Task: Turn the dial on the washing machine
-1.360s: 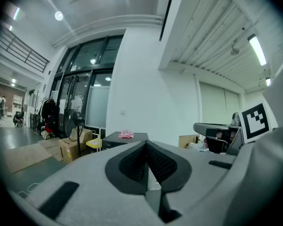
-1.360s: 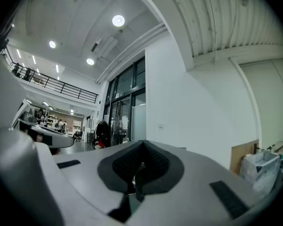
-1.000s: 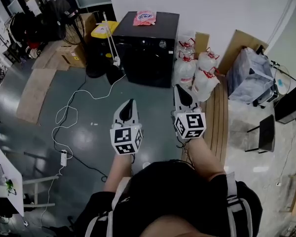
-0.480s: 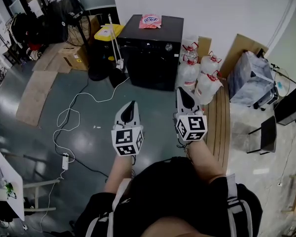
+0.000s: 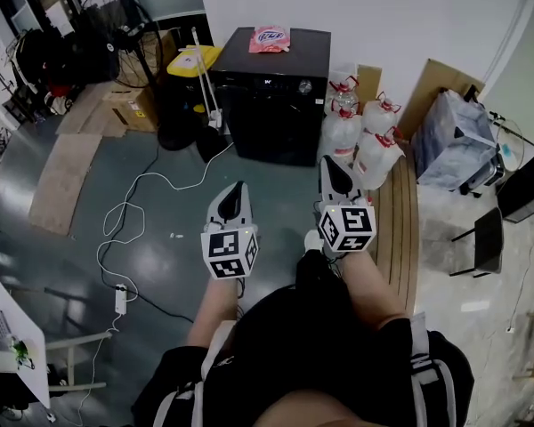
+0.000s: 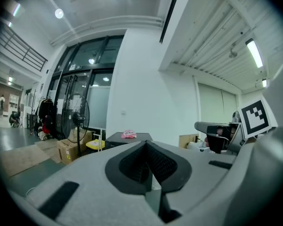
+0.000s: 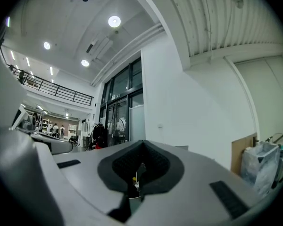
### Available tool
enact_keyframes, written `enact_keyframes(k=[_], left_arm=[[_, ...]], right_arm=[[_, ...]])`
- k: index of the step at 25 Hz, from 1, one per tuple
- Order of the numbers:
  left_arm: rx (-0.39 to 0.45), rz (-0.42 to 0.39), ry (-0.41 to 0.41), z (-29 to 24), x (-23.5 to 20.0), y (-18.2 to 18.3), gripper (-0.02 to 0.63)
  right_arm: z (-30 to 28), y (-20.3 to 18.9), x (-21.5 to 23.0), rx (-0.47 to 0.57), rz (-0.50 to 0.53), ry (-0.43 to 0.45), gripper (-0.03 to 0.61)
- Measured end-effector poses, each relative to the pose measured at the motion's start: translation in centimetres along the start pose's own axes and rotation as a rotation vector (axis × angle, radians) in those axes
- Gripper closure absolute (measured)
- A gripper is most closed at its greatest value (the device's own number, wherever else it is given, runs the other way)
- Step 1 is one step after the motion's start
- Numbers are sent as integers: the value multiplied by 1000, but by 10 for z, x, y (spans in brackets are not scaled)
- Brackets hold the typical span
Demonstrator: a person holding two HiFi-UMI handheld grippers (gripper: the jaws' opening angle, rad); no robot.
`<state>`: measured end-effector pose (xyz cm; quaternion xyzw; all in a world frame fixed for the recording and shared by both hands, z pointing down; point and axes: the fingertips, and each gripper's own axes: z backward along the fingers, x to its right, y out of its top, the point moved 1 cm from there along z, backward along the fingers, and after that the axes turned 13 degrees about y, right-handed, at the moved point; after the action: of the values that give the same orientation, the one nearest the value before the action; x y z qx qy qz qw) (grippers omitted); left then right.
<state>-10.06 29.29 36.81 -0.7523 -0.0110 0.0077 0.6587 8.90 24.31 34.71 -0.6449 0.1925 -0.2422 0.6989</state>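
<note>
The black washing machine (image 5: 271,105) stands against the far wall in the head view, with a small round dial (image 5: 305,86) at the right of its front panel and a pink packet (image 5: 270,36) on its lid. My left gripper (image 5: 238,188) and right gripper (image 5: 331,162) are held side by side above the floor, well short of the machine, pointing toward it. Both are shut with nothing between the jaws. In the left gripper view the left gripper (image 6: 146,142) has the machine's lid (image 6: 118,137) just above its jaws. The right gripper (image 7: 141,143) hides the machine in its own view.
Several water jugs (image 5: 365,140) crowd the machine's right side, beside wooden planks (image 5: 396,229) and a covered bundle (image 5: 454,136). Left of it stand a white pole (image 5: 205,78), a yellow bin (image 5: 191,58), a fan (image 5: 116,25) and cardboard boxes (image 5: 125,105). A white cable (image 5: 133,212) trails across the floor.
The person has stepped toward the machine, which now sits slightly larger and lower in the head view. Both grippers have gone forward with the person and stay shut.
</note>
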Motion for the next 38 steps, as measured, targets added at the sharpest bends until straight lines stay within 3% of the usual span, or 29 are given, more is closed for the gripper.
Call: enact_keyframes(k=[8,18,27,38], left_arm=[[3,-17,7,-90,2,6,618],[-24,-11,3,-255,39,19,618],[-23,-6,31,-389,71,44,618],[-47,-28,-29,-464,85,44,618]], right_arm=[[-69,-14,61,6,-4,-10,571],[-184,-25,178,-31,70,1,571],[-278,-39,276,-60,33,41,571],[-331,-63,314,-101,32,40,571]])
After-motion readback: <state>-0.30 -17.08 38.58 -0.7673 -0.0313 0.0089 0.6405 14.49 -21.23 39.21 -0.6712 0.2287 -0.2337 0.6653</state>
